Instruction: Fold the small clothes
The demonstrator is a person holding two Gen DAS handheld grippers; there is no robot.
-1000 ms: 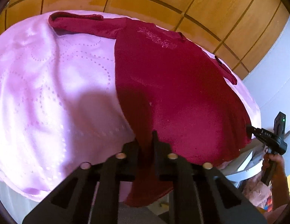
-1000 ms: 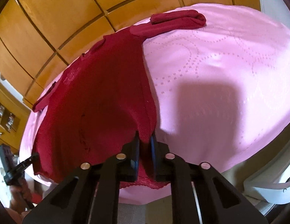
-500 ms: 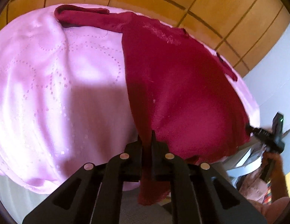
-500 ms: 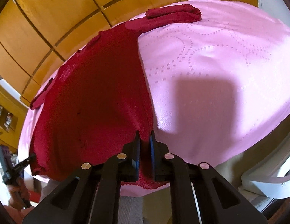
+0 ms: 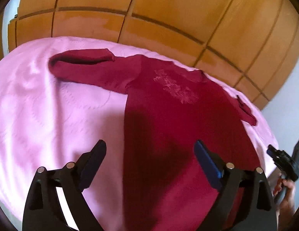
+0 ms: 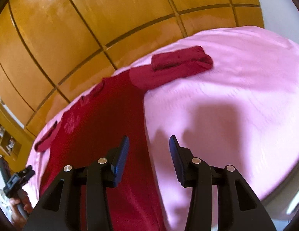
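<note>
We take the step in hand to be letting go of the hem after spreading the red top (image 5: 168, 127) flat on the pink bedspread (image 5: 43, 115). The left tool (image 5: 149, 150) is opening, its jaws standing wide above the top's lower left edge with nothing pinched between them; the right tool (image 6: 148, 146) is opening too, jaws partway apart over the top's right edge, pads clear of the cloth. To do this release well, we would lift both tools straight off the hem so no pad drags the fabric and undoes the flat lay, then check the side edges run straight before choosing the first fold. We judge the sleeves should go in first: the right sleeve (image 6: 174, 67), on the top's far side from the left tool, lies stretched outward with its cuff doubled back on itself, so it wants smoothing before it is folded across the body. The left sleeve (image 6: 45, 138) looks bunched small against the top's other flank. The top itself is deep red knit, long-sleeved, with a pale embroidered motif (image 5: 174, 88) near the neckline; the neckline points toward the wooden panelling (image 5: 168, 19), and the hem hangs slightly over the near edge of the bed beneath the tools.
</note>
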